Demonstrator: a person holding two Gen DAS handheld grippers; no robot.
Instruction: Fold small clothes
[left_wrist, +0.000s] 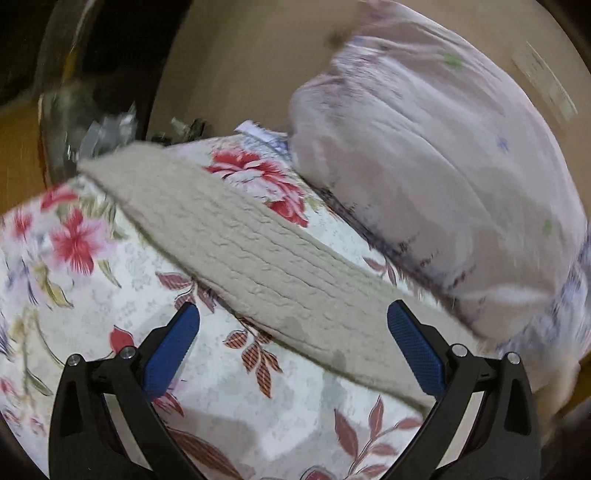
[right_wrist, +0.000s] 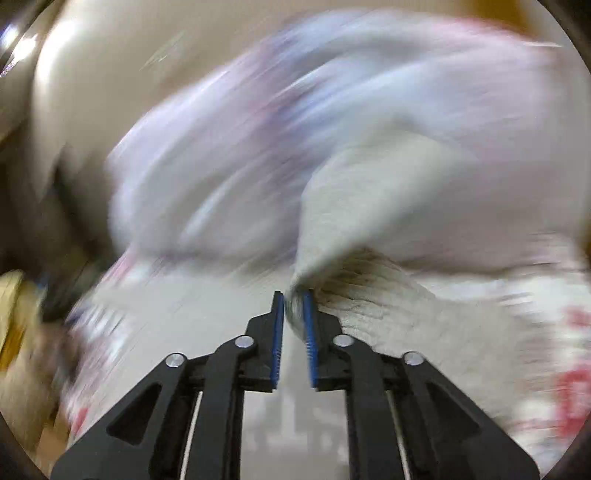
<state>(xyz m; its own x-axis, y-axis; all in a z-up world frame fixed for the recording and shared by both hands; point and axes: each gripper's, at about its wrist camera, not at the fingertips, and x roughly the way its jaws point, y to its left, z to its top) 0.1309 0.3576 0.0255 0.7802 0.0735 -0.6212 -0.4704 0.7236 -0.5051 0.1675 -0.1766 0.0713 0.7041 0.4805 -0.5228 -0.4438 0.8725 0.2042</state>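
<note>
A long beige ribbed knit garment (left_wrist: 236, 236) lies diagonally across a floral bedsheet (left_wrist: 92, 295), from upper left to lower right. My left gripper (left_wrist: 293, 317) is open, its blue pads (left_wrist: 171, 350) apart over the garment's lower edge and holding nothing. In the blurred right wrist view my right gripper (right_wrist: 293, 299) is shut on a corner of the beige garment (right_wrist: 369, 206), which is lifted and folded over above the jaws.
A large pale lilac pillow (left_wrist: 424, 155) lies against the garment's far side; it also shows blurred in the right wrist view (right_wrist: 221, 155). A beige wall (left_wrist: 251, 59) is behind. Dark clutter (left_wrist: 96, 122) sits at the bed's far left edge.
</note>
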